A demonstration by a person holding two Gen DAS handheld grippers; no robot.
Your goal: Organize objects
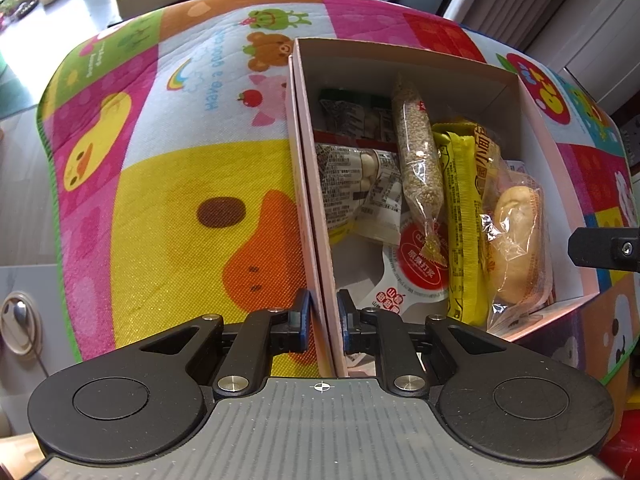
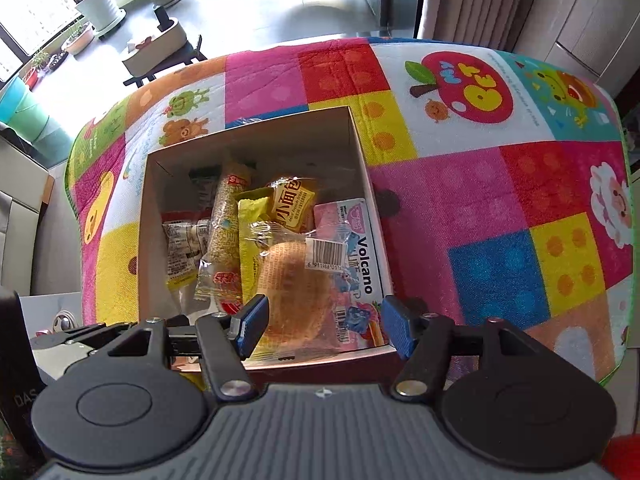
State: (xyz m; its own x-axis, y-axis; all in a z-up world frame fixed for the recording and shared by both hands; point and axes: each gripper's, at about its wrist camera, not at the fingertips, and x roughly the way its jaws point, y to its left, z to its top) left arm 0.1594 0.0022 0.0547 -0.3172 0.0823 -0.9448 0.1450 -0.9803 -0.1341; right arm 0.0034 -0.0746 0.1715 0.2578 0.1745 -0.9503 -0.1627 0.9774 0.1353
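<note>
Cardboard box (image 1: 420,64) packed with wrapped snacks, set on a bright cartoon mat (image 1: 160,184).
Left wrist view: the box's left wall is pinched between the narrow jaws of the left gripper (image 1: 323,316). Right wrist view: the right gripper (image 2: 324,322) is held wide and empty over a wrapped bun (image 2: 296,280); packing is judged nearly done.

Lighting: bright daylight from the windows (image 2: 36,20), blown out upper left. Floor (image 2: 288,4) glare. Box (image 2: 256,136) interior shadowed. Focus sharp; heavy fisheye bending at edges.
</note>
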